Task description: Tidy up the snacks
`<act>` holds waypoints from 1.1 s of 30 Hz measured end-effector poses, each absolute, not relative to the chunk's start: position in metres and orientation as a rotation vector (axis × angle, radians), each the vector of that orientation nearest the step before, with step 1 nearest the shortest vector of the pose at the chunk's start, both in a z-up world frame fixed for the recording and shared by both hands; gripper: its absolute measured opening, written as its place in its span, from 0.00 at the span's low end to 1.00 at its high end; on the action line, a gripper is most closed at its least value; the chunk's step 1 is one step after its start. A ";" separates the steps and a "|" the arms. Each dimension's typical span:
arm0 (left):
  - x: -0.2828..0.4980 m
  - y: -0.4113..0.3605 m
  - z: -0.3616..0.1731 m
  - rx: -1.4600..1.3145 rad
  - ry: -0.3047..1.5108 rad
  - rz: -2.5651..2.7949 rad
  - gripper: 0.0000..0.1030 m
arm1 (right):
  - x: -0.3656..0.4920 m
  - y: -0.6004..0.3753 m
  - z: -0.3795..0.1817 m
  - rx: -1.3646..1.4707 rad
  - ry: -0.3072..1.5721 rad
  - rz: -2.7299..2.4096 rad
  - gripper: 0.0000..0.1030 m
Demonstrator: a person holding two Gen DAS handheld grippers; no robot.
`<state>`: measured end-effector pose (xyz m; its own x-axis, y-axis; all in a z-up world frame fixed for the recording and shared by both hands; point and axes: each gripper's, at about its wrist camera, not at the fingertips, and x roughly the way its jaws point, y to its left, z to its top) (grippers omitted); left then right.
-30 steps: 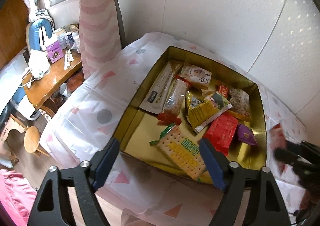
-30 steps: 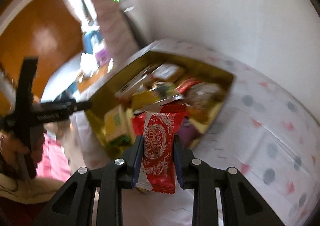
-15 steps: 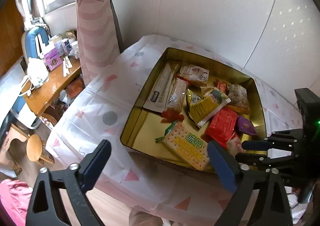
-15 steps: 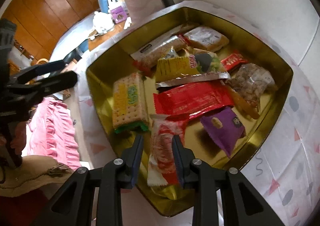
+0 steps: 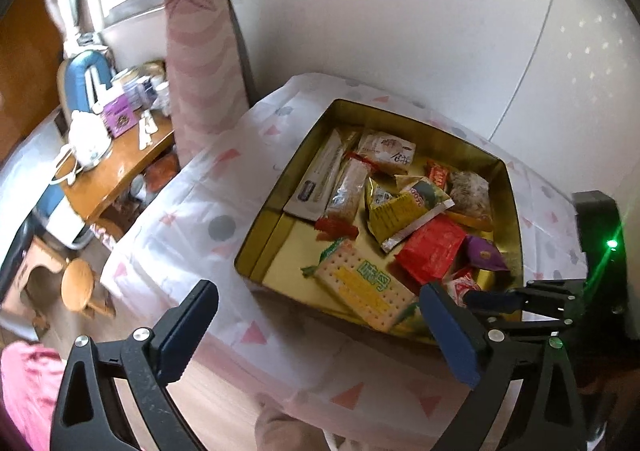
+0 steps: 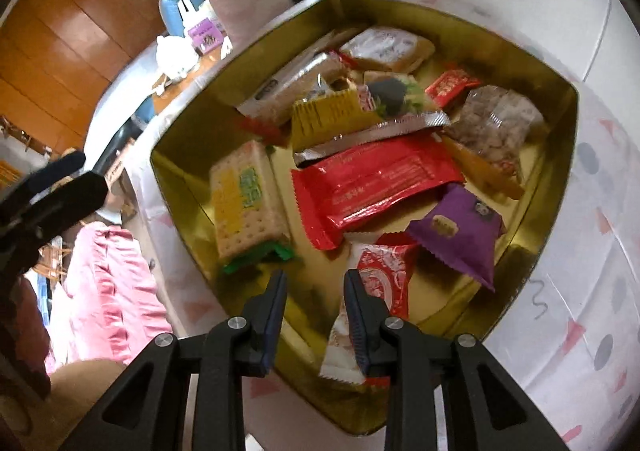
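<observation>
- Gold-coloured tin on the worktop already holds about a dozen snacks.
- Red-and-white packet lies inside, beside the right gripper, whose narrow jaws no longer pinch it.
- Left gripper spread wide, empty.
- No loose snacks visible outside; task judged near complete.

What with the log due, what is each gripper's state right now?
Left gripper: jaws have just been opening, now wide, empty.
Right gripper: narrowly open, empty; red-and-white snack packet lies beside it in the gold tin.
</observation>
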<state>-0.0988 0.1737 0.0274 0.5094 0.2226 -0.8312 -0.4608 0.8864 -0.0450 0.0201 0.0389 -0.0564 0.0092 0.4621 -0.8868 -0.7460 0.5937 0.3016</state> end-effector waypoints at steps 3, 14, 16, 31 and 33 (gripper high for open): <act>-0.109 0.166 0.030 -0.271 0.958 0.472 0.98 | 0.008 0.031 -0.036 -0.288 1.131 0.939 0.37; -0.130 0.171 0.042 -0.133 0.967 0.493 0.98 | -0.036 0.019 0.011 -0.148 0.952 0.689 0.68; -0.134 0.181 0.046 -0.139 0.954 0.471 0.98 | -0.048 0.019 0.018 -0.101 0.929 0.621 0.76; -0.138 0.207 0.039 -0.074 0.970 0.323 0.98 | -0.096 0.021 0.038 0.031 0.828 0.336 0.76; -0.138 0.209 0.040 -0.068 0.965 0.312 0.98 | -0.099 0.022 0.040 0.036 0.816 0.327 0.76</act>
